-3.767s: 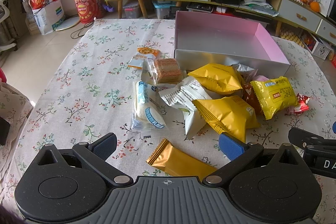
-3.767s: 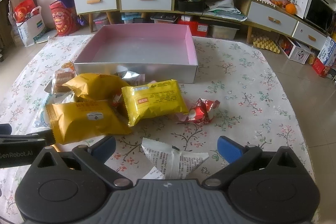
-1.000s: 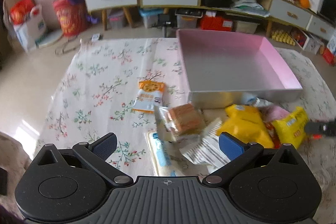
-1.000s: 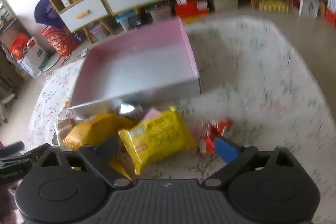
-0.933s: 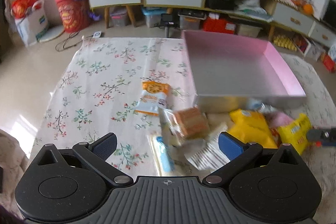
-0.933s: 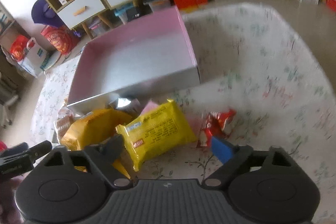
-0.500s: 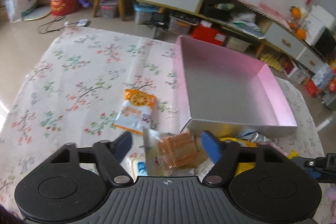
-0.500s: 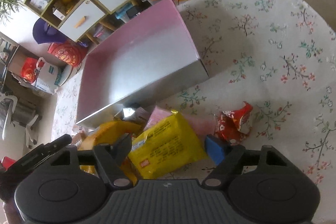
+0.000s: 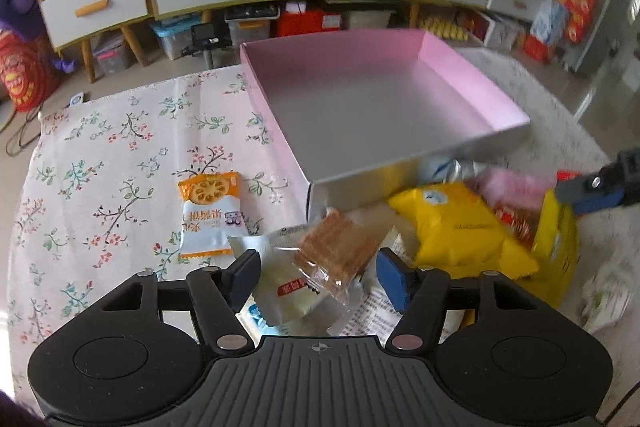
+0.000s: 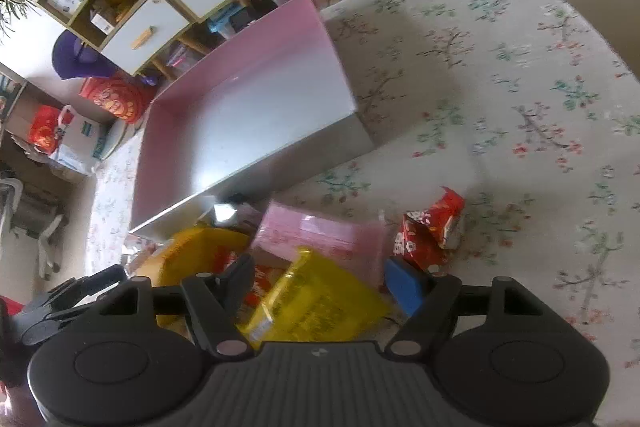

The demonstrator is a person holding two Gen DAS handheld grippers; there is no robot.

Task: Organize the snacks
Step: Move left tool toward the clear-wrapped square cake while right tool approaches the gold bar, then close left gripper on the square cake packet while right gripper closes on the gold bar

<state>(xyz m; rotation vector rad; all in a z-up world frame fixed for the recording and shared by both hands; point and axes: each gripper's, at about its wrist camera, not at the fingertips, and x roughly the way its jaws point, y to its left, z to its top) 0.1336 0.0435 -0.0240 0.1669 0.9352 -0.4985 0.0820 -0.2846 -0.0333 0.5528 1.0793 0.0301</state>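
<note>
An empty pink box (image 9: 384, 107) sits on the floral tablecloth, also in the right wrist view (image 10: 248, 123). Snack packets lie heaped before its near wall. My left gripper (image 9: 318, 275) has closed on the clear-wrapped brown biscuit packet (image 9: 338, 247), which sits between its fingers. My right gripper (image 10: 320, 279) has closed on the bright yellow packet (image 10: 320, 303), which looks lifted in the left wrist view (image 9: 556, 239). A pink packet (image 10: 320, 231), a red packet (image 10: 432, 227) and an orange-yellow packet (image 9: 460, 227) lie nearby.
An orange-and-white cookie packet (image 9: 208, 215) lies alone left of the heap. A white printed packet (image 9: 376, 311) lies under my left gripper. Cabinets and clutter stand beyond the table's far edge (image 9: 140, 91).
Both grippers moved forward and down onto the heap and narrowed their jaws: the left around the biscuit packet, the right around the bright yellow packet, which has tilted up.
</note>
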